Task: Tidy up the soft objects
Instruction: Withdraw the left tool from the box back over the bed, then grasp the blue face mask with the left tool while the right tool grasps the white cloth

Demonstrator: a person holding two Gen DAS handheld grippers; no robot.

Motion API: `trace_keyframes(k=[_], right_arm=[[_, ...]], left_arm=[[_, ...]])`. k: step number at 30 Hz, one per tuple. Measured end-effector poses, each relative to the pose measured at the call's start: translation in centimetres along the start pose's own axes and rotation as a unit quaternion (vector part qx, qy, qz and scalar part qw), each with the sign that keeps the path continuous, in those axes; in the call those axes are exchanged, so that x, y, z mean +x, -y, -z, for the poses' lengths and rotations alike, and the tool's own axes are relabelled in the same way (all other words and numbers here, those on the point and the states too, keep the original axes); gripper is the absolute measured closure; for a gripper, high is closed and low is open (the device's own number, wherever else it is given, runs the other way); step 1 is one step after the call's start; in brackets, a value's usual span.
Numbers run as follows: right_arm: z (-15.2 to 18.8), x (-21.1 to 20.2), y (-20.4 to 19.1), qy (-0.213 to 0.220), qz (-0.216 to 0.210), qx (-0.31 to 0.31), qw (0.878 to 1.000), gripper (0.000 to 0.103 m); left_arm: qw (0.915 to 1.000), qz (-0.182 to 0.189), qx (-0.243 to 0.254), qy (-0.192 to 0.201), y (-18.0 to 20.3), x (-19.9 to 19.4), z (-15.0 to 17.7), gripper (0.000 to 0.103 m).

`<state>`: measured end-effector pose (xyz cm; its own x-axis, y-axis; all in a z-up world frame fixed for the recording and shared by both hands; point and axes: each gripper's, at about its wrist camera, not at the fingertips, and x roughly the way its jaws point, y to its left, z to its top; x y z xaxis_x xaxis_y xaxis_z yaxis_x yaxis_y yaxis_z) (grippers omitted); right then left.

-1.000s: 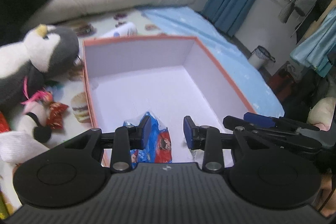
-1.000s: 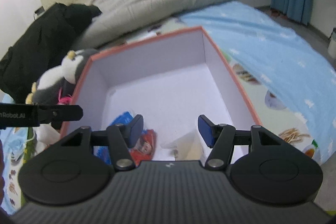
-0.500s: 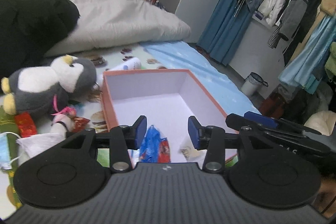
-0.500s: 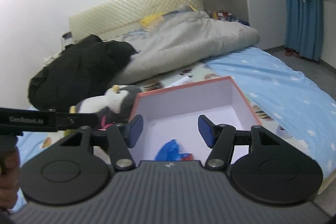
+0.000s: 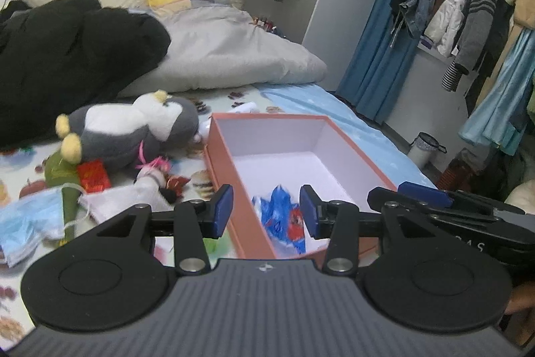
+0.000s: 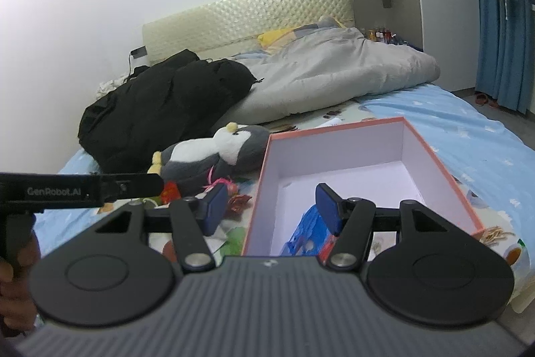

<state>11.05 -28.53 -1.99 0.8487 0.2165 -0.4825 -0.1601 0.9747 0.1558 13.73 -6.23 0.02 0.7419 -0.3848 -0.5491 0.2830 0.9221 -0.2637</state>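
An orange box [image 5: 267,116] with a white inside lies open on the bed, and a blue and red snack bag [image 5: 284,216] lies in its near end. My left gripper [image 5: 265,209] hovers over the box's near left corner, open, with nothing between its pads. My right gripper [image 6: 272,206] is also open and empty, back from the box [image 6: 444,169] and above the bag [image 6: 307,230]. Left of the box lie a grey and white penguin plush [image 5: 133,129], a small doll with a pink ribbon [image 5: 153,176], a red packet [image 5: 93,179], a white cloth [image 5: 113,199] and blue face masks [image 5: 30,219].
A black jacket [image 5: 67,56] and a grey duvet [image 5: 234,56] are piled at the head of the bed. Right of the bed are blue curtains [image 5: 378,56], hanging clothes [image 5: 468,5] and a small bin [image 5: 424,149]. A hand holds the left tool at the left edge of the right wrist view.
Both grippers have pulled back and risen away from the box, so more of the bed shows. The left jaws have widened. The snack bag stays in the box.
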Motion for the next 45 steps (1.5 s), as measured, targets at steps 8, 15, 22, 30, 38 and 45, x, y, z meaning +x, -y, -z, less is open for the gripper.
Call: trace_keyframes(k=[8,15,22,30,38,45], right_arm=[[3.5,-0.3,-2.6,-0.032,-0.008,-0.007,0.999,0.042],[5.1,-0.6,-4.7,-0.051,-0.019,-0.015,0.998,0.042],[7.1,-0.4,-7.2,-0.077,-0.044,-0.023,0.996,0.042],[9.1,0.5,-9.7,-0.106,-0.063,-0.037,0.992,0.042],[9.1,3.3,-11.4,-0.107,-0.064,-0.050,0.991,0.042],[8.3,7.0,-13.0,-0.105,-0.070,-0.056,0.990,0.042]], left_arm=[[0.9997,-0.013,-0.021,-0.007,-2.0,-2.3,3.6,0.053],[0.9991,-0.031,-0.026,-0.009,-3.4,-3.7,5.7,0.053],[0.9971,-0.060,-0.045,-0.015,-5.6,-5.2,8.3,0.053],[0.9926,-0.086,-0.079,-0.034,-9.3,-5.8,11.4,0.053],[0.9901,-0.104,-0.085,-0.042,-14.5,-4.2,11.5,0.053],[0.9900,-0.130,-0.030,-0.048,-19.5,-2.0,10.9,0.041]])
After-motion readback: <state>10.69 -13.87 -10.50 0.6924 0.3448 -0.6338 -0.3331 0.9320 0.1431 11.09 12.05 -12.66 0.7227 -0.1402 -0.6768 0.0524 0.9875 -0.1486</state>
